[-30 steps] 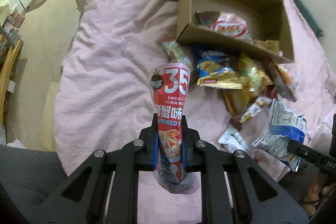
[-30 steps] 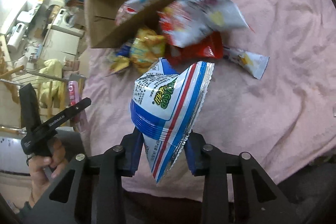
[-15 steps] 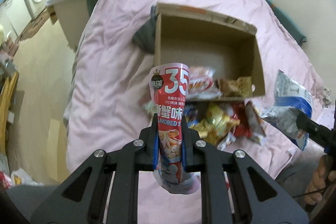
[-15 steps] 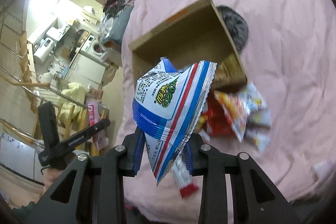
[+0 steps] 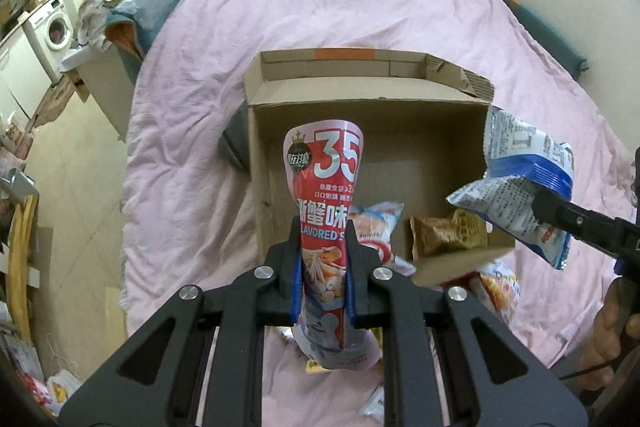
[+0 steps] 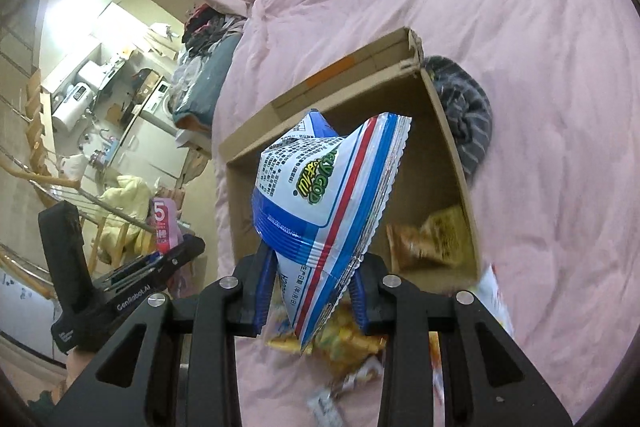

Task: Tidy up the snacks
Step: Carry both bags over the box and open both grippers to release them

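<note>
Left wrist view: red-and-pink snack pouch (image 5: 325,211), upright, clamped between the pads of the left tool (image 5: 322,279), held above the near wall of an open cardboard box (image 5: 256,155). Box sits on a pink-covered bed (image 5: 192,99); inside, near the front wall, a white-and-red packet (image 5: 380,223) and a brown packet (image 5: 444,235). Right wrist view: blue-and-white striped snack bag (image 6: 332,203), gripped by the right tool (image 6: 312,299), over the same box. Loose snack packets (image 6: 340,343) lie on the bed before the box. Dark striped cloth (image 6: 464,111) lies beside the box.
</note>
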Tool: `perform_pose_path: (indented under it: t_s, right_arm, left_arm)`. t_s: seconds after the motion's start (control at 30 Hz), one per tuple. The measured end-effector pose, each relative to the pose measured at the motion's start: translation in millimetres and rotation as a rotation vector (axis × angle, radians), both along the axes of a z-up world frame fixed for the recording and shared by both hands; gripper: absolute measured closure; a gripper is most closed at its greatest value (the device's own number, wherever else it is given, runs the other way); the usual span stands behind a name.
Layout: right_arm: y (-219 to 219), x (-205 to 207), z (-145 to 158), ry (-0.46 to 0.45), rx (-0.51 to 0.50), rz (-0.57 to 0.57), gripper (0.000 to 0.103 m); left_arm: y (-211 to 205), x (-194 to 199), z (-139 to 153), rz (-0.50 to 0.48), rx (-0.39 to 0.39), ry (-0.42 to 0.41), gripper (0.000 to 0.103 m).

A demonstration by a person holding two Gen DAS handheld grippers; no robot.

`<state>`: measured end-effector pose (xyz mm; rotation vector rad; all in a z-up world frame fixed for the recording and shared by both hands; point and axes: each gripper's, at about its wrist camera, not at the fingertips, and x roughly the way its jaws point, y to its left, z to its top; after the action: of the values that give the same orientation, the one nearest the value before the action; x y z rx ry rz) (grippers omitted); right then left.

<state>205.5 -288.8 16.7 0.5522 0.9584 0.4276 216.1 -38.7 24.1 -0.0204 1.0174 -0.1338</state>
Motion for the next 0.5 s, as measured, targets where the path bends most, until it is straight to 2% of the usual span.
perform_pose_path:
  t_s: [0.2, 0.37, 0.5]
  right_arm:
    - [0.7, 26.8, -26.6, 0.006, -0.008, 0.003, 0.069]
    - [3.2, 35.0, -42.8, 0.031, -0.003, -0.006, 0.069]
    - [5.1, 43.8, -50.4, 0.031, -0.019, -0.004, 0.069]
  left_arm:
    - [-15.7, 24.3, -15.1, -0.004, 0.067, -0.059, 0.090]
    - [-24.2, 32.1, -38.8, -0.021, 0.124, -0.116, 0.090]
    - [-21.5, 41.0, -51.0, -0.020, 0.081, -0.082, 0.090]
